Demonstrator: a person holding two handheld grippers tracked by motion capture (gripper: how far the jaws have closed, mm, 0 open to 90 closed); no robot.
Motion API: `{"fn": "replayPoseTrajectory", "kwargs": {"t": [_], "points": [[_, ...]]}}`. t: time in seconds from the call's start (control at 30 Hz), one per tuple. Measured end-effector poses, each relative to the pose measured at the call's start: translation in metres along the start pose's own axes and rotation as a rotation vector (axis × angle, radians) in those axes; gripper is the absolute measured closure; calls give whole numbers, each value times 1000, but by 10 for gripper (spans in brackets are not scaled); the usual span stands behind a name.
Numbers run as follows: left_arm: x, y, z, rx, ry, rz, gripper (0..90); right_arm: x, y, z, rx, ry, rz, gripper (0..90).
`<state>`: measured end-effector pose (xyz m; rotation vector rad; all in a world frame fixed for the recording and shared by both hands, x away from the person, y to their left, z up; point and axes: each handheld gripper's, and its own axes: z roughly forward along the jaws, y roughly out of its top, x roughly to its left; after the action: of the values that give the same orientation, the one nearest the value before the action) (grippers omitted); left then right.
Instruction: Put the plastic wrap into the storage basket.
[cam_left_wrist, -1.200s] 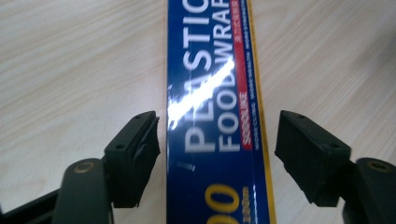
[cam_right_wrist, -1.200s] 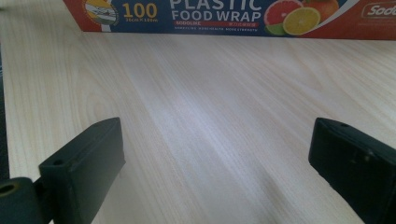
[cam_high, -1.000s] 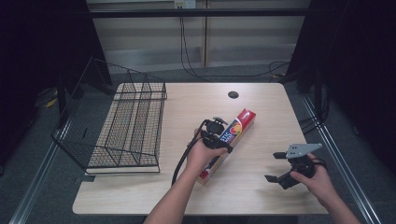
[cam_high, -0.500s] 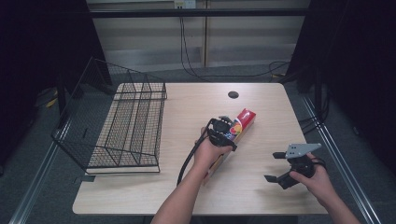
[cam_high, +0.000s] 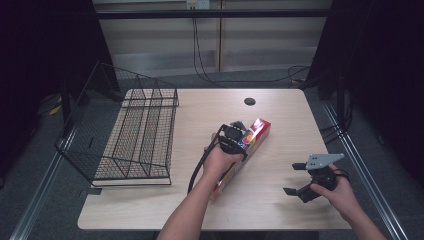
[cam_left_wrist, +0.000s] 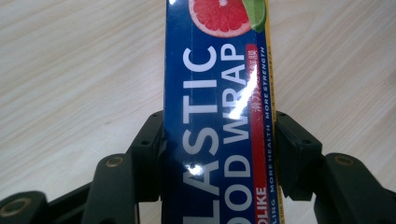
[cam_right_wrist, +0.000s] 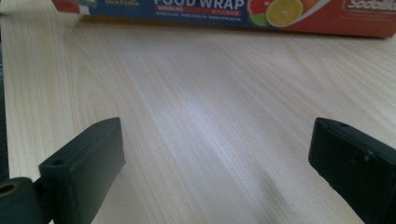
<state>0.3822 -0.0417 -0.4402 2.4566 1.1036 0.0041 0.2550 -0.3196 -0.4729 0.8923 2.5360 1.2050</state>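
Your left gripper (cam_left_wrist: 217, 154) has just been closing and now clamps the plastic food wrap box (cam_left_wrist: 217, 93), which lies mid-desk (cam_high: 280, 115). The box looks light and glossy, so hold its long sides firmly. Your right gripper (cam_right_wrist: 215, 172) stays apart, near right.

The plastic food wrap box (cam_high: 248, 145) is long, blue and red with fruit pictures, and lies flat and diagonal on the table's middle.
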Motion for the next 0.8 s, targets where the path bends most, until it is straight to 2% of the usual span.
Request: {"fn": "replayPoseTrajectory", "kwargs": {"t": [0.07, 0.13, 0.17, 0.2, 0.23, 0.4, 0.43, 0.47, 0.5, 0.57, 0.63, 0.67, 0.7, 0.73, 0.8], "points": [[5, -1, -6, 1, -6, -26, 447, 0, 0, 0, 0, 0, 0, 33], [8, -1, -10, 3, -4, -19, 447, 0, 0, 0, 0, -1, -3, 33], [11, -3, -16, -2, 3, -36, 447, 0, 0, 0, 2, -1, -5, 33], [14, -3, -20, -1, 4, -34, 447, 0, 0, 1, 2, -1, -5, 33], [15, -4, -23, -14, 9, -59, 447, 0, 0, 1, 1, -1, -4, 33], [23, -6, -37, -11, 23, -70, 447, 0, 0, 1, 4, -1, -6, 33], [27, -7, -43, 3, 32, -69, 447, 0, 1, 1, 4, -2, -6, 33], [27, -8, -45, -12, 34, -85, 447, 0, 1, 1, 4, 2, -6, 33], [29, -8, -48, -3, 36, -71, 447, 0, 1, 1, 3, 1, -6, 33], [30, -9, -52, -11, 42, -95, 447, 0, 1, 1, 2, -2, -6, 33], [32, -9, -55, -6, 43, -79, 447, 0, 1, 2, 4, -1, -8, 33], [35, -9, -59, -12, 38, -90, 447, 0, 1, 2, 4, 0, -9, 33], [35, -10, -61, -16, 38, -125, 447, 0, 1, 2, 3, 0, -8, 33], [38, -9, -63, -20, 33, -98, 447, 0, 1, 2, 4, -1, -8, 33], [39, -10, -67, -26, 37, -119, 447, 1, 1, 2, 3, 1, -7, 33]]}}
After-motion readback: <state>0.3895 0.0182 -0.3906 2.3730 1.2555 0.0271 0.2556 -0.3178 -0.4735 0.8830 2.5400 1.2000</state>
